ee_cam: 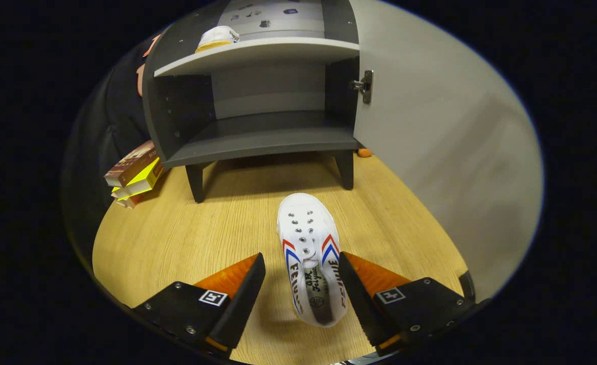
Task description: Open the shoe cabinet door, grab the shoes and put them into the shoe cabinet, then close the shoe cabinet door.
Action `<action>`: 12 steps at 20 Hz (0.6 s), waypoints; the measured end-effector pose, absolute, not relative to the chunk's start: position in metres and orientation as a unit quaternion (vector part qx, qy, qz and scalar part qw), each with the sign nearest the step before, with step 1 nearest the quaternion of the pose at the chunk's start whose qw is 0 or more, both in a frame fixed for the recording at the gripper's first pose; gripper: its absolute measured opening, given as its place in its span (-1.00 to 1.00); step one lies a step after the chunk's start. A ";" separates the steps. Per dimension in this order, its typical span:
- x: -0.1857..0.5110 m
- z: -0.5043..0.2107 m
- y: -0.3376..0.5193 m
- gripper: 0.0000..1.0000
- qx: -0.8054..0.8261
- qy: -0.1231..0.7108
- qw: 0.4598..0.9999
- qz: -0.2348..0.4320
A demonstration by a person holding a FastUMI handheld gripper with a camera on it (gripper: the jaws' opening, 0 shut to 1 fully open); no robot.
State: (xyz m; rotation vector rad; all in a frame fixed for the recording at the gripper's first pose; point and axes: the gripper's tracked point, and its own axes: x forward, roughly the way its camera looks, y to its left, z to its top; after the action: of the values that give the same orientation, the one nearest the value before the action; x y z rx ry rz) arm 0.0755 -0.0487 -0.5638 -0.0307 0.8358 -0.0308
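Observation:
A white canvas shoe (309, 238) with red and blue side stripes lies on the wooden floor, toe toward the cabinet. Its heel half sits between the fingers of my gripper (301, 257), which is open. The right finger is at the shoe's side, while a gap separates the left finger from it. Beyond the shoe stands the dark grey shoe cabinet (262, 139) on short legs. Its pale door (445, 137) is swung wide open to the right. The lower shelf is bare. A second white shoe (218, 38) rests on the upper shelf, at its left end.
A stack of books (136, 175) lies on the floor by the cabinet's left leg. A small orange object (364, 152) sits near the foot of the open door. Bare wooden floor (186, 238) stretches left of the shoe.

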 end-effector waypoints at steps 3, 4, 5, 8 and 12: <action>0.078 -0.579 -0.057 0.50 -0.040 0.418 0.907 -0.035; 0.077 -0.581 -0.053 0.42 -0.037 0.422 0.905 -0.031; 0.076 -0.580 -0.052 0.27 -0.035 0.423 0.905 -0.028; 0.076 -0.581 -0.054 0.10 -0.045 0.425 0.904 -0.026; 0.077 -0.578 -0.053 -0.12 -0.063 0.418 0.906 -0.035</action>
State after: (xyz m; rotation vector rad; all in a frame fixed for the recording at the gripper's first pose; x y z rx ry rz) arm 0.0767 -0.0533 -0.5778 -0.1309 0.8631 -0.0725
